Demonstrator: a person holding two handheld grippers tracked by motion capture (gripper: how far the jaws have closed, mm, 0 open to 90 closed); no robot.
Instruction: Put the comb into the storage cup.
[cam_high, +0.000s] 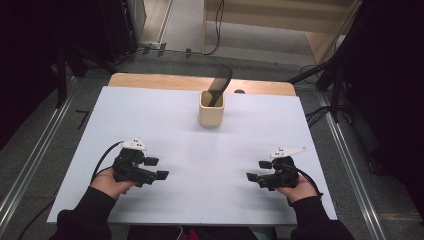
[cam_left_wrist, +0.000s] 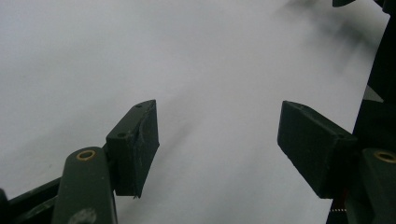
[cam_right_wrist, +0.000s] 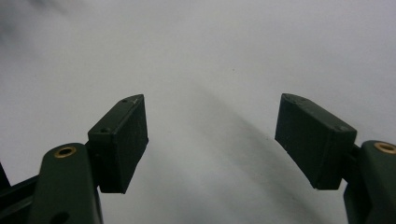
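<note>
A cream-coloured holder (cam_high: 211, 108) stands at the middle back of the white table (cam_high: 195, 155), with a dark flat utensil (cam_high: 220, 83) leaning out of it to the upper right. My left gripper (cam_high: 157, 168) rests near the front left, held in a hand, jaws pointing right and open with nothing between them. My right gripper (cam_high: 258, 170) sits near the front right, jaws pointing left, also open and empty. In the left gripper view, the left gripper (cam_left_wrist: 217, 144) hangs over bare white surface; in the right gripper view, the right gripper (cam_right_wrist: 210, 140) does the same.
A strip of bare wood (cam_high: 150, 80) shows along the table's far edge. Metal rails (cam_high: 35, 155) run along the floor on both sides, and cables (cam_high: 320, 115) lie on the floor at the right. Dark stands (cam_high: 345, 60) rise at the back right.
</note>
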